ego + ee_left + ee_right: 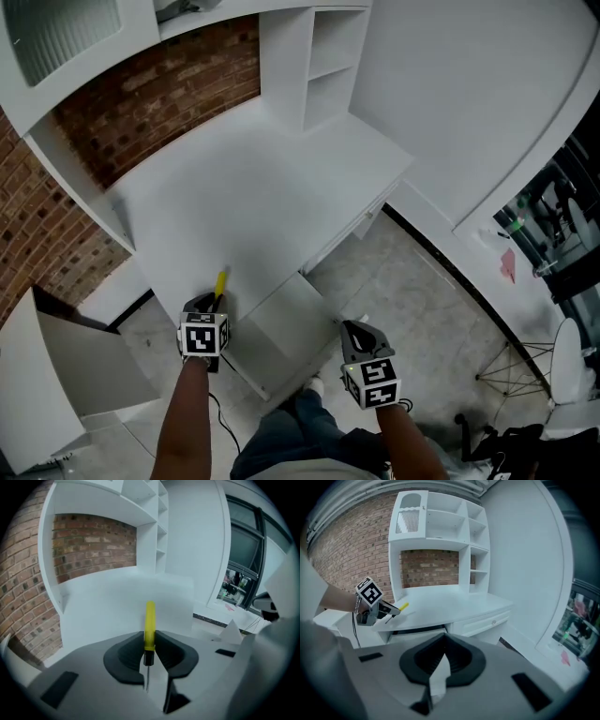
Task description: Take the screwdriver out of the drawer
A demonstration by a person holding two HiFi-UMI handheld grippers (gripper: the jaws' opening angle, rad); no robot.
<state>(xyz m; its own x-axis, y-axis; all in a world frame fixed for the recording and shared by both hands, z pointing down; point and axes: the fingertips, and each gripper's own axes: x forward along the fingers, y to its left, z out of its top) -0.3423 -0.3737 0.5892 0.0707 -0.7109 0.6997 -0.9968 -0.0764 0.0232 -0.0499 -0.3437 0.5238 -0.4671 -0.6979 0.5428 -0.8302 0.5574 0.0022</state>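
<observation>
Head view: the left gripper (214, 304) holds the yellow-handled screwdriver (221, 283) just above the near edge of the white table (272, 187). Its jaws are clamped narrow on the lower end of the handle, which points away from the person. The drawer (286, 323) stands pulled out below, between the two grippers. The right gripper (356, 330) hangs empty, jaws together. The tool looks clear of the drawer, so the taking-out seems done; setting it down is likely what remains.

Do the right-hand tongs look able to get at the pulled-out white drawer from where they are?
Probably yes. The right tongs hang just beside the pulled-out white drawer, and the head view shows nothing between them.
</observation>
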